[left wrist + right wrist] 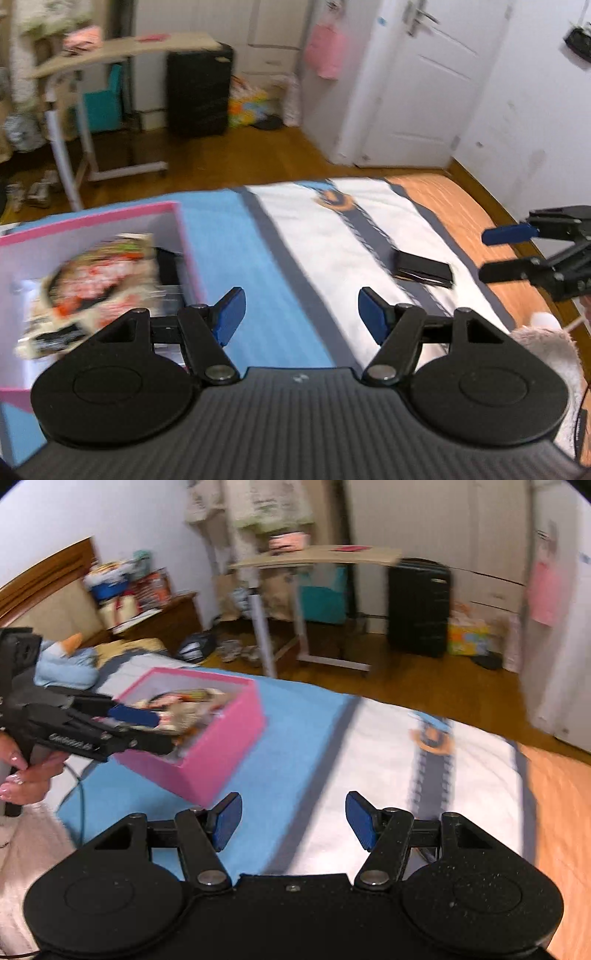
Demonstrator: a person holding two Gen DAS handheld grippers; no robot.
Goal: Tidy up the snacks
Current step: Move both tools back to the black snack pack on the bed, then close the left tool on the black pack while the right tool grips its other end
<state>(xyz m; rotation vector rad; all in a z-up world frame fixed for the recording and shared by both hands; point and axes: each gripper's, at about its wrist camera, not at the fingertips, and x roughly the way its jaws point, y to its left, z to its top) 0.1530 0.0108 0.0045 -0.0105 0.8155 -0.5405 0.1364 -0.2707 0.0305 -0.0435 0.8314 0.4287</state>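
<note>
A pink box (184, 236) stands on the bed at the left; it also shows in the right wrist view (221, 753). A printed snack packet (92, 284) lies inside it, also seen in the right wrist view (184, 705). A small black packet (423, 271) lies on the white part of the cover. My left gripper (301, 315) is open and empty just right of the box; in the right wrist view (147, 727) it is over the box's near rim. My right gripper (293, 821) is open and empty above the cover; in the left wrist view (498, 254) it is at the far right.
The bed cover (258, 288) is blue and white with an orange edge. A fluffy pink toy (546, 332) lies by the right edge. Past the bed stand a rolling desk (122, 51), a black suitcase (199, 88) and a white door (417, 81).
</note>
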